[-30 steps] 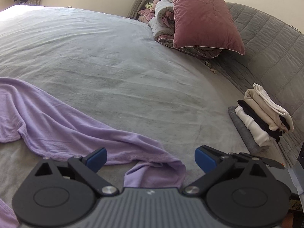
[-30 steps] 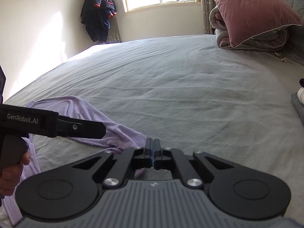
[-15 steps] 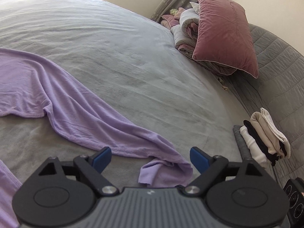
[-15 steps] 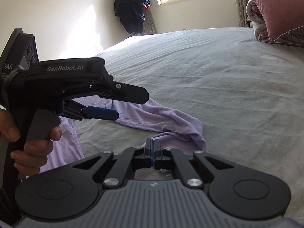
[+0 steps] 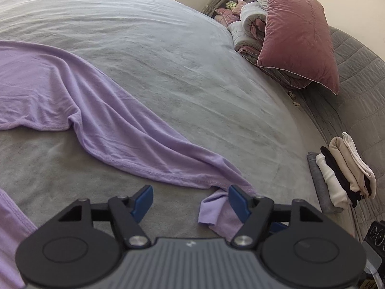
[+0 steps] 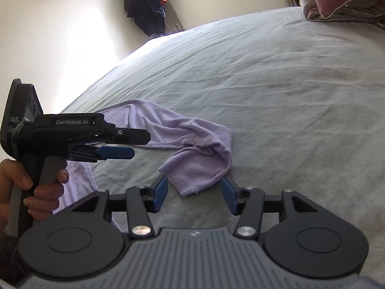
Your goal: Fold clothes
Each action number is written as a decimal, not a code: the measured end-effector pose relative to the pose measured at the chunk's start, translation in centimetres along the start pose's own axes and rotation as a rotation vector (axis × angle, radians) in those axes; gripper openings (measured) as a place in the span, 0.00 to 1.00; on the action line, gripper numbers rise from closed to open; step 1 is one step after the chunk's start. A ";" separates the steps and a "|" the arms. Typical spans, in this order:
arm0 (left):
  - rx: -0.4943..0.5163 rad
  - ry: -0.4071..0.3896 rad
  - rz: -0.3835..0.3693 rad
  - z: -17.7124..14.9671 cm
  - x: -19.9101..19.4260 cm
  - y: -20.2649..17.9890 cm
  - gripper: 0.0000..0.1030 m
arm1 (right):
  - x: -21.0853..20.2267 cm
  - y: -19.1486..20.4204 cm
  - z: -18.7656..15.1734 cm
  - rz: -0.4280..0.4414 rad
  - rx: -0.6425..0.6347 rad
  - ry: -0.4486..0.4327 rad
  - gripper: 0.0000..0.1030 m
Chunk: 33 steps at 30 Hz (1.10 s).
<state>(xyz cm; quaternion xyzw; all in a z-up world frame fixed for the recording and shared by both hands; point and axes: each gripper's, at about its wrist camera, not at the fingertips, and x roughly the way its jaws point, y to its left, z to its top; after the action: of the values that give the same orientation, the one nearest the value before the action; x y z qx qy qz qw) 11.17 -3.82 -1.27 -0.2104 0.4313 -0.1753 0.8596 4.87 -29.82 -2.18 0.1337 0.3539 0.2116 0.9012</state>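
Two handheld grippers are hovering over a grey bed (image 5: 168, 55). Left gripper (image 5: 190, 201) is standing fairly wide, its jaws having just been closing, with a folded sleeve tip between them, resting against the right blue pad, not pinched. Right gripper (image 6: 194, 193) is standing half open, its jaws having just been opening, the same sleeve end lying just beyond its fingertips, unheld. One lilac long-sleeved top (image 5: 79, 101) is lying spread toward the bed's near edge. One hand (image 6: 28, 187) is gripping the left tool's handle. One stack of five folded garments (image 5: 341, 173) is sitting at the bed's right edge; one pink pillow (image 5: 298, 31) is leaning on rolled bedding at the head end.
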 end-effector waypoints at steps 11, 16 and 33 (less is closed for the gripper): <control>-0.123 0.095 -0.195 0.1 2.4 -2.6 0.66 | 1.1 0.6 1.2 -0.080 0.045 -0.115 0.03; -0.146 0.094 -0.278 0.1 2.4 -3.6 0.67 | -0.7 1.9 1.5 0.019 -0.045 -0.149 0.03; -0.281 -0.003 -0.020 -2.1 0.2 6.0 0.03 | 2.3 2.1 -0.4 0.042 -0.084 -0.002 0.53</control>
<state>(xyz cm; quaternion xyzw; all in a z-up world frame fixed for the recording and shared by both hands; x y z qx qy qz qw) 10.30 0.74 -5.54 -0.3331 0.4484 -0.1212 0.8205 5.49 -26.90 -2.98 0.1035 0.3408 0.2450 0.9017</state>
